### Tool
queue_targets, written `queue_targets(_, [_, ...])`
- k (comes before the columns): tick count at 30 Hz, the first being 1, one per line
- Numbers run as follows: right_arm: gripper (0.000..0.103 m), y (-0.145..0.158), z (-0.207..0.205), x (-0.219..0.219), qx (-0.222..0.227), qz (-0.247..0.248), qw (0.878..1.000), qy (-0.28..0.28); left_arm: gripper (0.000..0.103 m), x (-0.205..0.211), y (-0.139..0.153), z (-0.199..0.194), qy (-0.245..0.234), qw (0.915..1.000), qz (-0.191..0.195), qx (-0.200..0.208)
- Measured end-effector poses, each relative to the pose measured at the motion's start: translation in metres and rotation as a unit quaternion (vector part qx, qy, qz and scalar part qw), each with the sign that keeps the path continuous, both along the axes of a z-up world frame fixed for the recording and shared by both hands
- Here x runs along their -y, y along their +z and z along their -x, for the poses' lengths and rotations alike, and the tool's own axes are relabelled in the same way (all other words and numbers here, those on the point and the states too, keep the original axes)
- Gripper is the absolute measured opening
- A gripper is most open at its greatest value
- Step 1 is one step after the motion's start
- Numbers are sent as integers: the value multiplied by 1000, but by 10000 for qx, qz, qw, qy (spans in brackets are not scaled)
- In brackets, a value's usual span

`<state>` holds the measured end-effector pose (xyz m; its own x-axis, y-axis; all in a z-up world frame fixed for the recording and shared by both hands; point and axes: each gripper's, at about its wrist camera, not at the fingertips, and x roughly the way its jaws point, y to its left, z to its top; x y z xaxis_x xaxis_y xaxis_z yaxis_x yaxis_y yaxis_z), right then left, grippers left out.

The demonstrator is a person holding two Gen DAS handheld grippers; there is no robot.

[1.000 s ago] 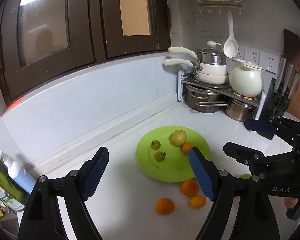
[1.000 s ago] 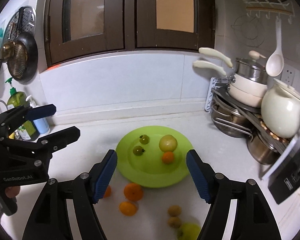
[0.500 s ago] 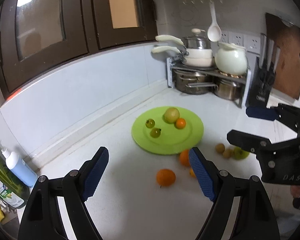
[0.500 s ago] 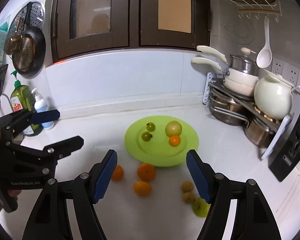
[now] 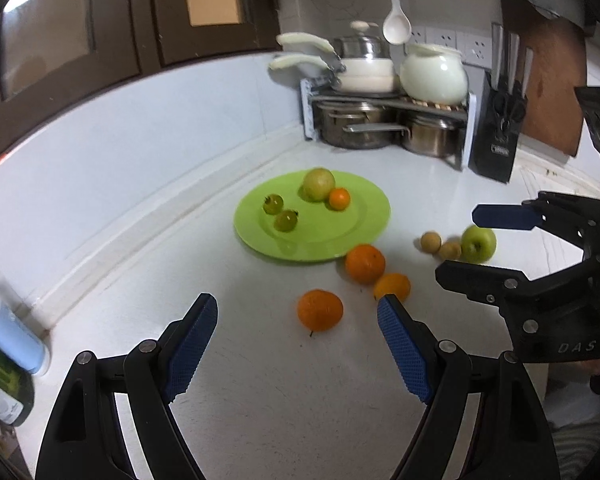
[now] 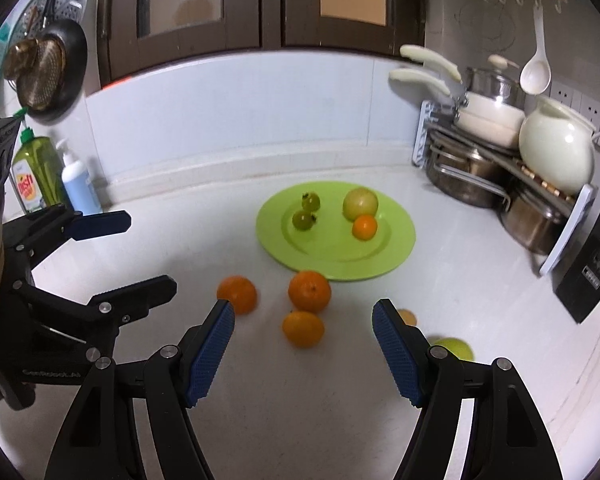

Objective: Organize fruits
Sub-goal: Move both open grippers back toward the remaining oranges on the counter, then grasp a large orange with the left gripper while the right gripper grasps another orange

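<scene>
White counter (image 5: 260, 380), dark cabinets (image 6: 204, 4) above

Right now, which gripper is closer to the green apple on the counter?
Right. The right gripper hangs around the green apple in the left wrist view, one finger beyond it, one in front. The left gripper sits farther off, open over the nearest orange.

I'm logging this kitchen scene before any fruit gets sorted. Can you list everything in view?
plate: 1, lime green, counter centre
fruit on plate: 4; pale yellow-green fruit, small orange, two green tomatoes
oranges: 3, counter in front of plate
brown fruits: 2, right of plate
apple: 1, green, beside them
pot rack: steel pots, cream pans, white jar, corner
ladle: 1, white, hanging
knife block: 1, black
bottles: 2, green and blue, left
pan: 1, wall-hung
left gripper: blue fingers, open
right gripper: blue fingers, open
</scene>
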<state>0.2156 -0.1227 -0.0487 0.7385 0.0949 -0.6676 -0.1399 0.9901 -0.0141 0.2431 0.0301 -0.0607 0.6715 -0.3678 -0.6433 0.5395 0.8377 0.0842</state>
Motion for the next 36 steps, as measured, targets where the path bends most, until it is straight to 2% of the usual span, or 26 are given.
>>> queue_targets(10, [72, -41, -23, -2, -565, 135, 9983, -71, 82, 11, -42, -25, -477, 9982, -282, -238])
queue_targets(14, [70, -53, -33, 0, -738, 110, 9972, -57, 80, 18, -50, -37, -657, 9967, -246, -407])
queue_targets(16, [65, -57, -38, 2, -840, 66, 9964, -33, 76, 22, -54, -43, -751, 9956, -261, -496])
queue_targets(21, [60, -65, -48, 3, -943, 98, 9955, 23, 72, 29, -62, -53, -882, 9938, -263, -626])
queue_targets(30, [53, -74, -60, 6, -1085, -57, 9940, 108, 54, 35, -68, -62, -943, 9916, -133, -876])
queue_targets(34, [44, -77, -65, 6, -1183, -205, 9926, 174, 43, 37, -70, -66, -943, 9903, -86, -1019])
queue_targets(36, [41, -78, -66, 7, -1200, -256, 9922, 201, 42, 38, -70, -66, -915, 9901, -64, -1060])
